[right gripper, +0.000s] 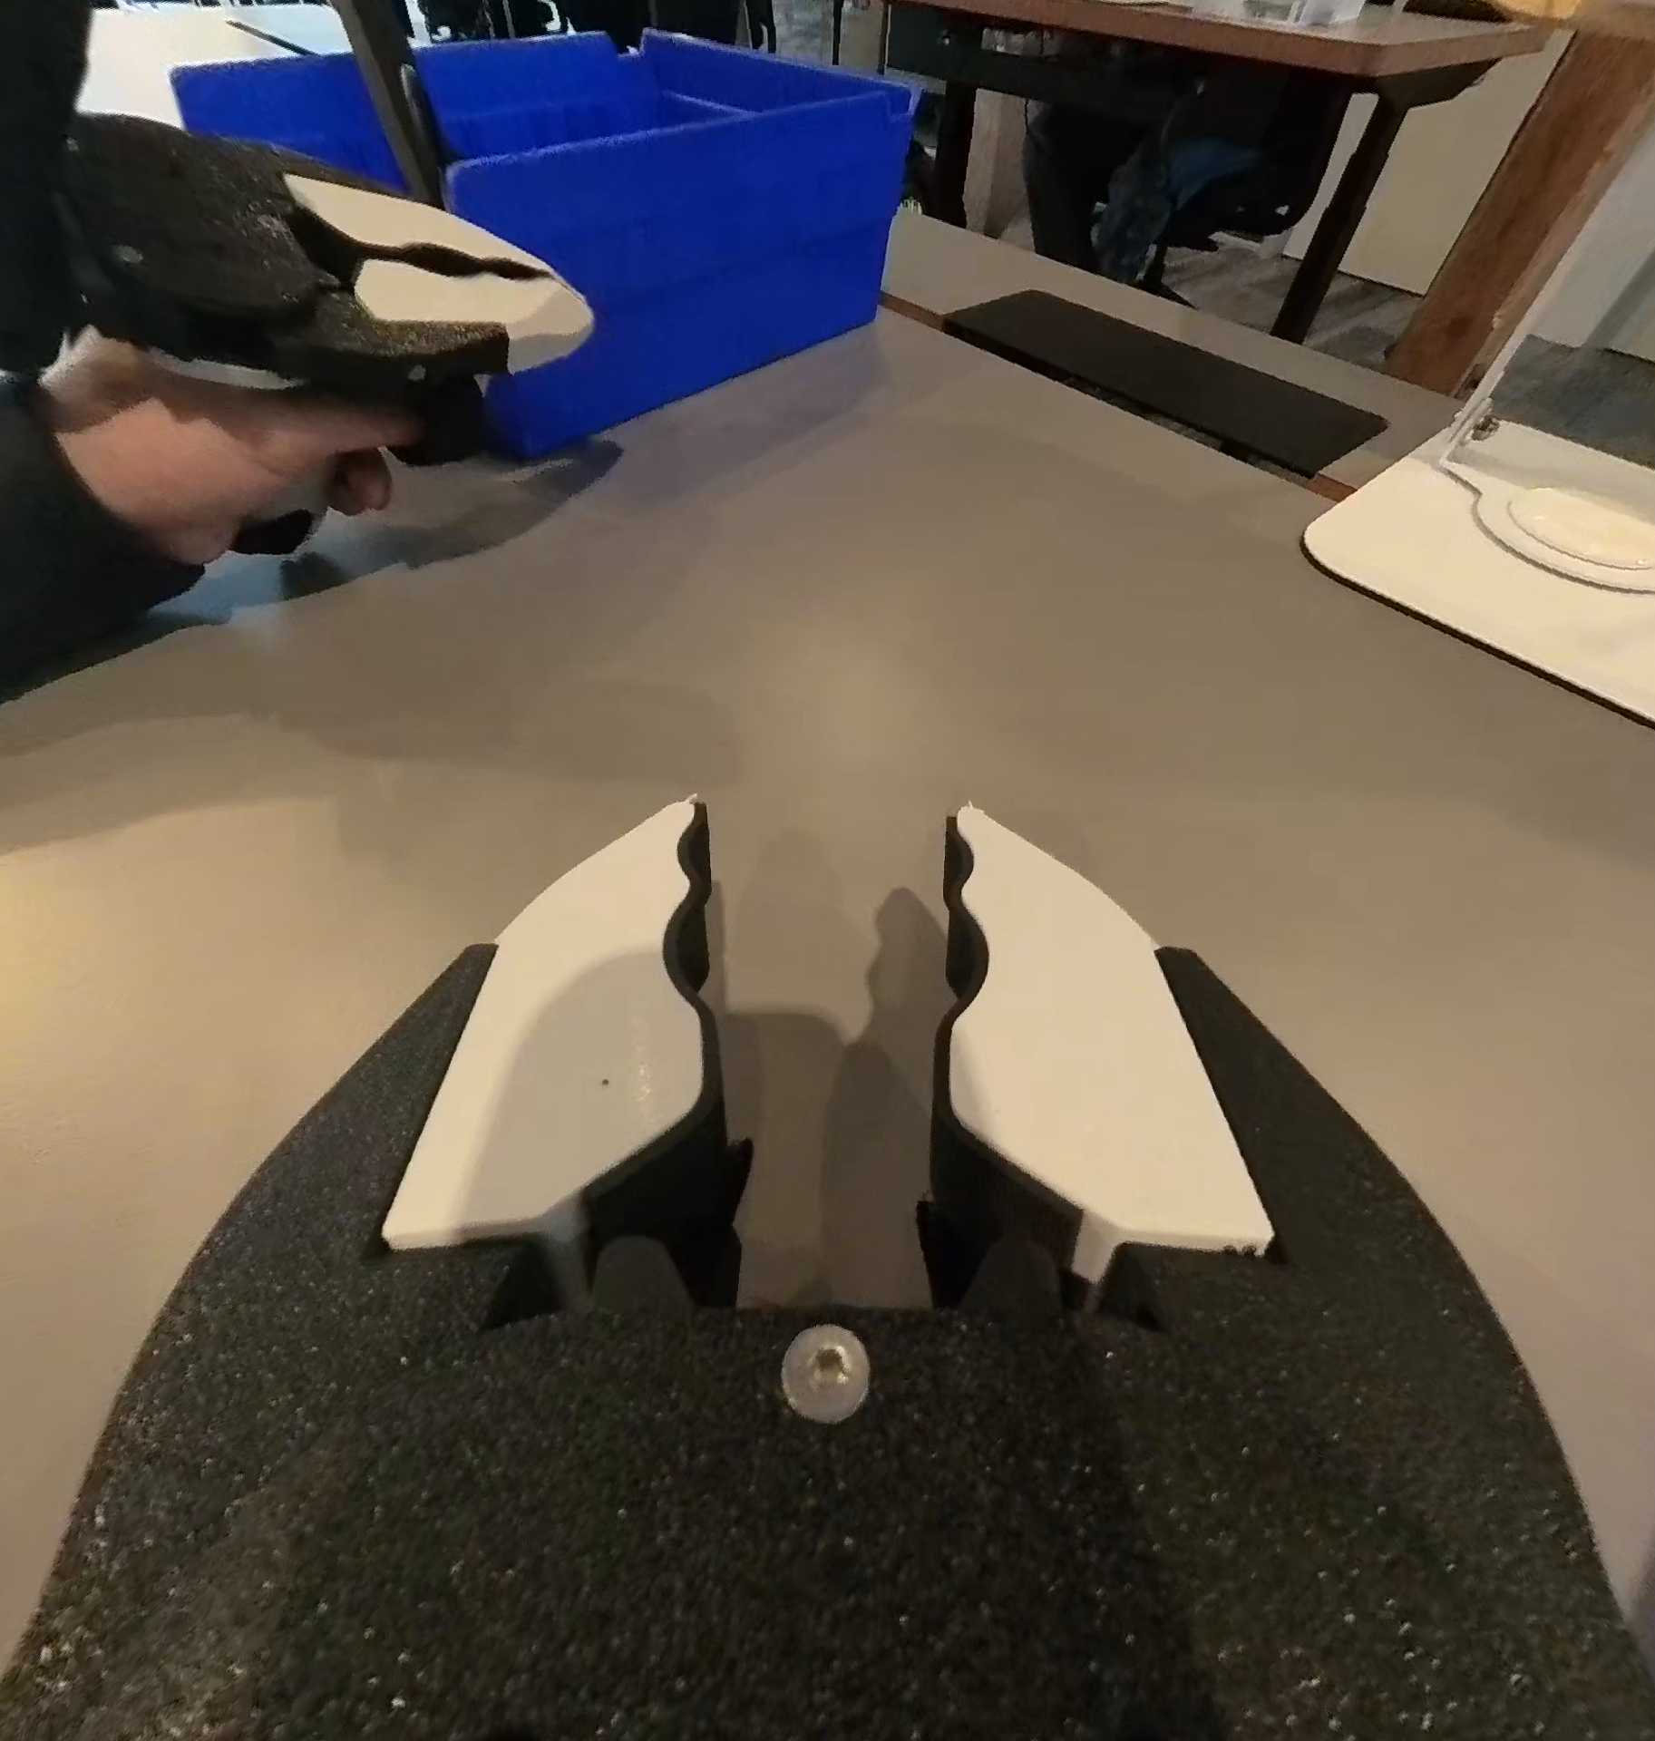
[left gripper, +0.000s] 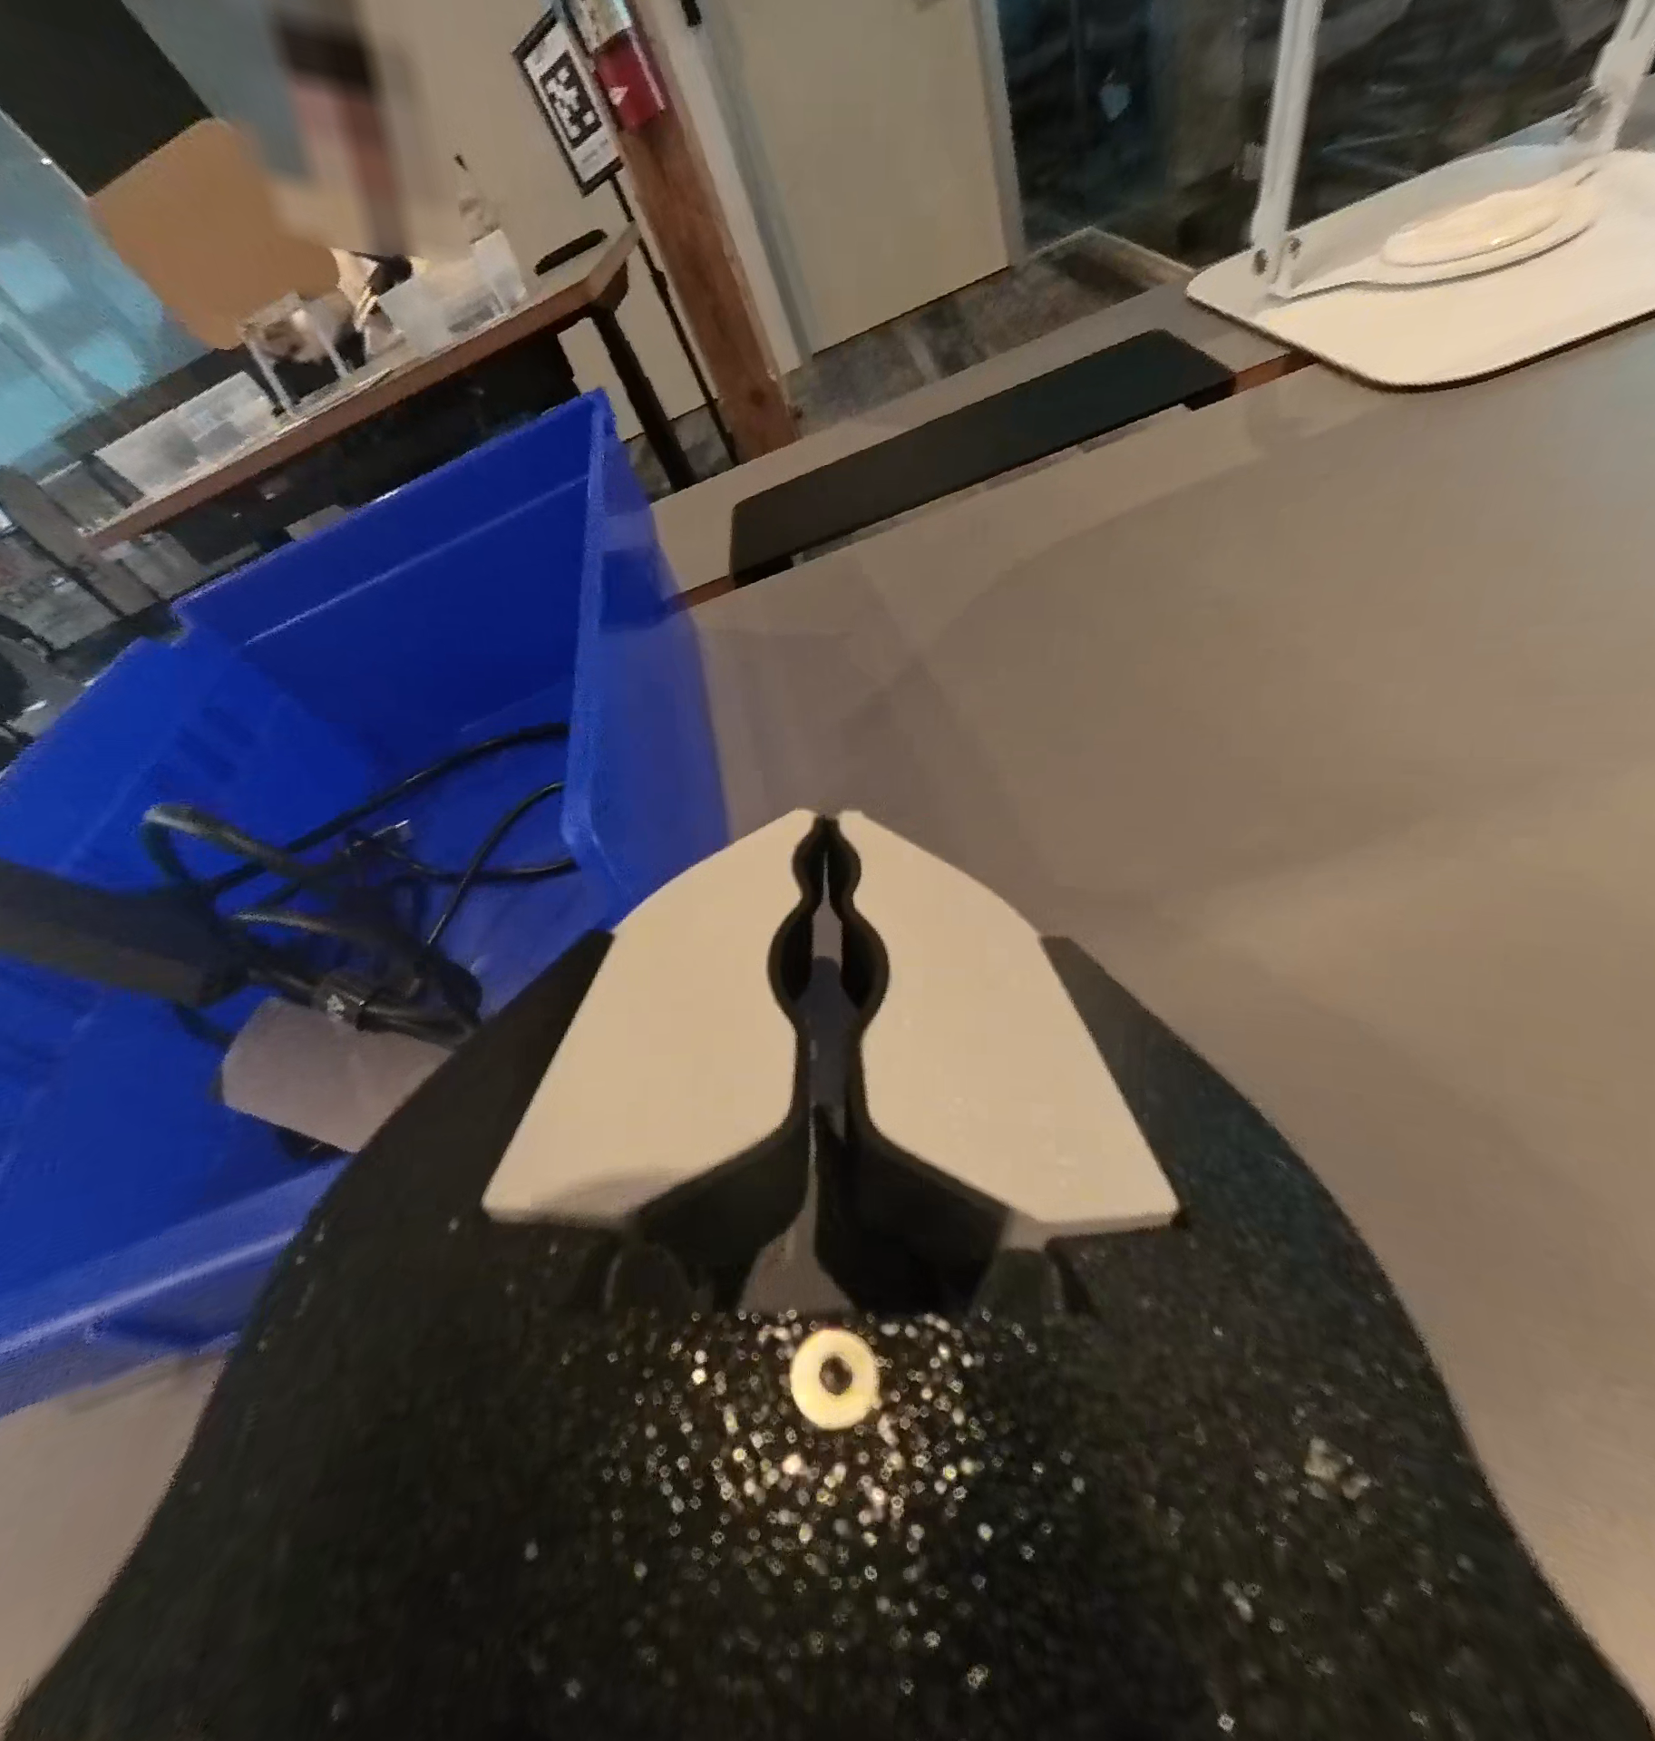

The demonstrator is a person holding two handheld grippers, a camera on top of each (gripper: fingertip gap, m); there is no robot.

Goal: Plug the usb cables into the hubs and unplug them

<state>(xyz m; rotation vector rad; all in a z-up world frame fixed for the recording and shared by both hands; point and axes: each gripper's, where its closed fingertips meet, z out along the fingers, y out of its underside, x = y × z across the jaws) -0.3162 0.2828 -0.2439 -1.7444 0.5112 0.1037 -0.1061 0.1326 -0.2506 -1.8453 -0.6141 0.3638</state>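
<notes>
A blue bin (left gripper: 352,716) stands at the left of the grey table (left gripper: 1181,754). Inside it lies a tangle of black usb cables (left gripper: 333,904) beside a grey hub (left gripper: 314,1083). My left gripper (left gripper: 828,829) is shut and empty, held above the table just right of the bin. In the right wrist view it (right gripper: 569,301) hovers in front of the bin (right gripper: 672,235), held by a hand. My right gripper (right gripper: 823,820) is open and empty, low over the bare table (right gripper: 804,612).
A white lamp base (right gripper: 1539,584) sits at the table's right; it also shows in the left wrist view (left gripper: 1464,273). A black flat pad (right gripper: 1172,377) lies at the far edge. Another table (left gripper: 380,367) and a wooden post (left gripper: 701,283) stand beyond.
</notes>
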